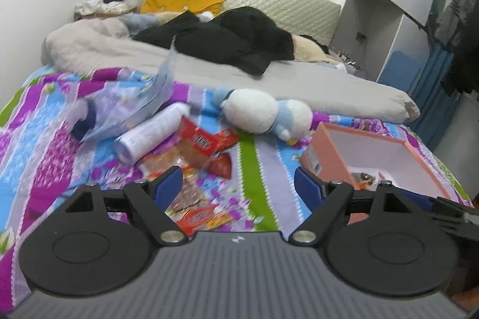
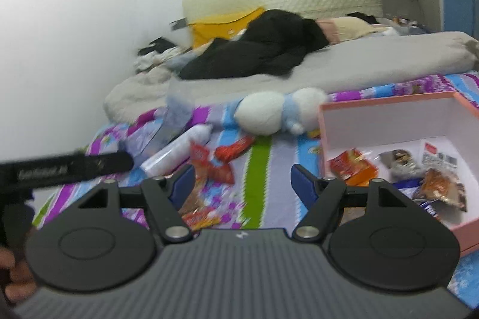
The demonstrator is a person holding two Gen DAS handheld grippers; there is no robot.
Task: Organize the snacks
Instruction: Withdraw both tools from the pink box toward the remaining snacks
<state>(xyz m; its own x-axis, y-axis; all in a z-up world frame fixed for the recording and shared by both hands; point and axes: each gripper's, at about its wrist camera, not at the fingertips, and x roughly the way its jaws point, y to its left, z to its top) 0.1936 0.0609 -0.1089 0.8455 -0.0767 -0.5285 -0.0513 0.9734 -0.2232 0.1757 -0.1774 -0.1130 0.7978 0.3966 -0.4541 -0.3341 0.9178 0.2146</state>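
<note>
both jaws apart and empty; the red snack packet (image 1: 206,141) near the pink box (image 1: 326,145) looks light, crinkly, slippery — pinch its flat edge.

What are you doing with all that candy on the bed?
A person is tidying snacks into the pink box. Both hand-held tongs, left and right, are open and empty, hanging over the bedspread. A few snack packets already lie in the box. Red wrappers and a white tube are loose on the bed, beside a plush toy.
</note>
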